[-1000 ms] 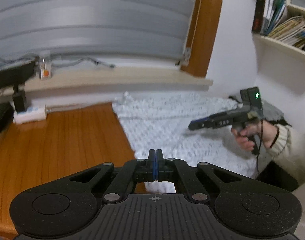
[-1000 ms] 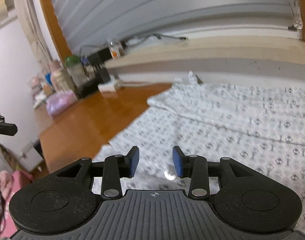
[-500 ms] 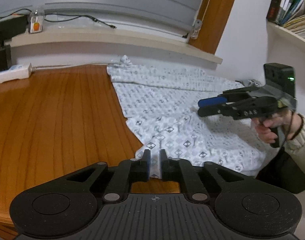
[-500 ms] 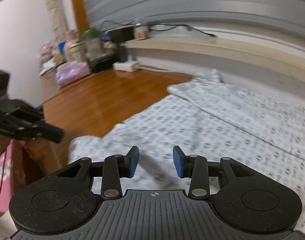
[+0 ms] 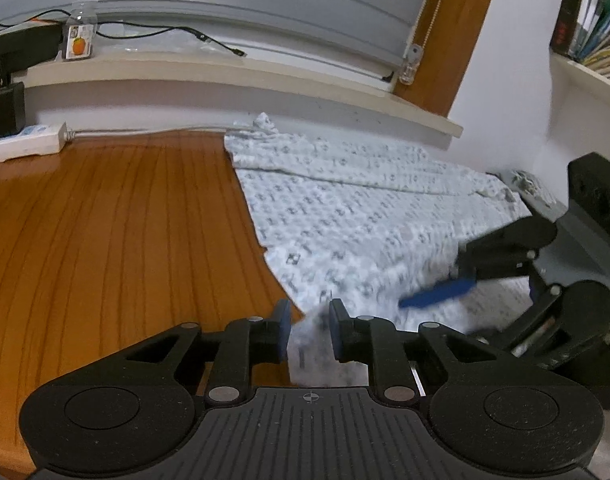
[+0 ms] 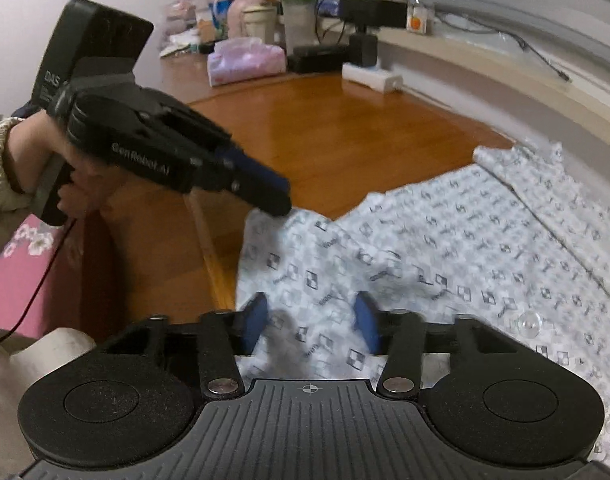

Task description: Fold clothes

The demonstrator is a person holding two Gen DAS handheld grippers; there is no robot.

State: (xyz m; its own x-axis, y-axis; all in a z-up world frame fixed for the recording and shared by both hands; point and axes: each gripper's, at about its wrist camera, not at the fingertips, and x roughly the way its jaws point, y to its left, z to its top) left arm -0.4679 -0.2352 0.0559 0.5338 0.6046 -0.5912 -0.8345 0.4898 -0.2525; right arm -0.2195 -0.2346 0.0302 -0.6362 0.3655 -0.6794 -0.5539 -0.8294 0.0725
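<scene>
Wooden tabletop [image 5: 117,232] below a windowsill, patterned white shirt [image 5: 357,216] spread across its right side, left gripper [image 5: 309,330] jaws slightly apart astride the shirt's near corner, right gripper [image 6: 311,322] jaws apart in view, closing over the fabric.

1. The garment [image 5: 357,216] lies spread on the table [image 5: 117,232], covering its right part in the left wrist view.
2. The power strip [image 5: 29,146] sits at the table's far left edge — below the window ledge [image 5: 233,70].
3. The left gripper [image 5: 309,330] is at the garment's near corner — the right gripper [image 5: 437,296] over the cloth to its right.
4. Books [image 5: 589,12] stand on a shelf, upper right.
</scene>
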